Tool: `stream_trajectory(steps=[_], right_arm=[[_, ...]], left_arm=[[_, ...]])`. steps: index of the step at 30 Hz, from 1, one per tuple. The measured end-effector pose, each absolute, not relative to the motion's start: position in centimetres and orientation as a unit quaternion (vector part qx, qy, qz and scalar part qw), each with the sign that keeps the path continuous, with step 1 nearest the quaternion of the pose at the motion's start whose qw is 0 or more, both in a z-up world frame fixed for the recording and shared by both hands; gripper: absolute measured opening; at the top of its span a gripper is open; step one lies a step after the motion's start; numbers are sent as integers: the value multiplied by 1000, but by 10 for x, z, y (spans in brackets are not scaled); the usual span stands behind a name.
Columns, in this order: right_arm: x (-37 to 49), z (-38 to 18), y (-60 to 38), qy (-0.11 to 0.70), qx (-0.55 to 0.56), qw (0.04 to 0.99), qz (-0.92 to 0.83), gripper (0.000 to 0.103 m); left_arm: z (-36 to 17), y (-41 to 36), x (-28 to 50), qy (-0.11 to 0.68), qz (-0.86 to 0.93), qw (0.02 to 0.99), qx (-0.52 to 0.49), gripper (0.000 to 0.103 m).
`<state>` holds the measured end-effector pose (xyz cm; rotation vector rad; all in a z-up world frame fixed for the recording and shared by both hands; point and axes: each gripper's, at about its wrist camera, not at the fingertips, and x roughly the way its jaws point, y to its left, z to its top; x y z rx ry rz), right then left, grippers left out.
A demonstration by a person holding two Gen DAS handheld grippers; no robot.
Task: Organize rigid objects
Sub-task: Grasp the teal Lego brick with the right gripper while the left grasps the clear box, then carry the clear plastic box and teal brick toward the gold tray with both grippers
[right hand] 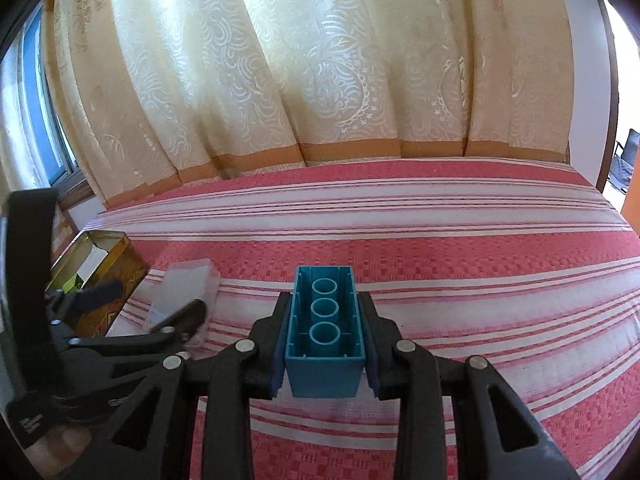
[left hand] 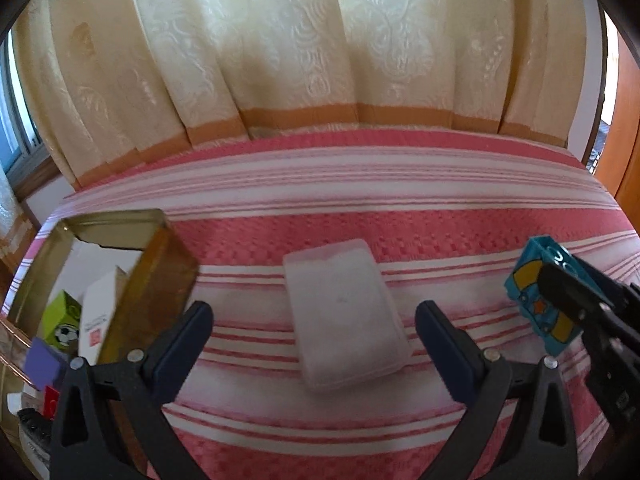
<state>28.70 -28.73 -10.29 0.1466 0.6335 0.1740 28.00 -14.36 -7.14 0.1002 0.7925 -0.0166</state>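
While the left hand-held gripper (left hand: 314,322) gapes, the right hand-held gripper (right hand: 325,344) clamps a teal block (right hand: 325,368).

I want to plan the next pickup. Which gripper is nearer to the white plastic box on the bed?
Left. The left gripper hovers open around the white plastic box; the right gripper is farther right.
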Motion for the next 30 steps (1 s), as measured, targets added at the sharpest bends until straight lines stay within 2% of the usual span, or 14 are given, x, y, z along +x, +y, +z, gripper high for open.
stream_trajectory(steps=[5, 7, 9, 10, 22, 30], right_arm=[[286, -104, -286, 311, 71, 944, 86, 34], [287, -104, -287, 311, 72, 944, 87, 34], [288, -105, -287, 313, 76, 943, 88, 34], [288, -105, -288, 312, 77, 943, 89, 34], [280, -101, -287, 290, 85, 948, 100, 34], [261, -88, -268, 238, 45, 963, 119, 34]], left_arm=[[-74, -154, 287, 395, -4, 916, 70, 99], [-76, -157, 289, 400, -12, 913, 74, 87], [-81, -156, 293, 412, -21, 908, 70, 58], [-82, -154, 294, 417, -27, 907, 62, 55], [-75, -143, 260, 361, -33, 931, 44, 54], [-63, -132, 235, 292, -11, 956, 38, 54]])
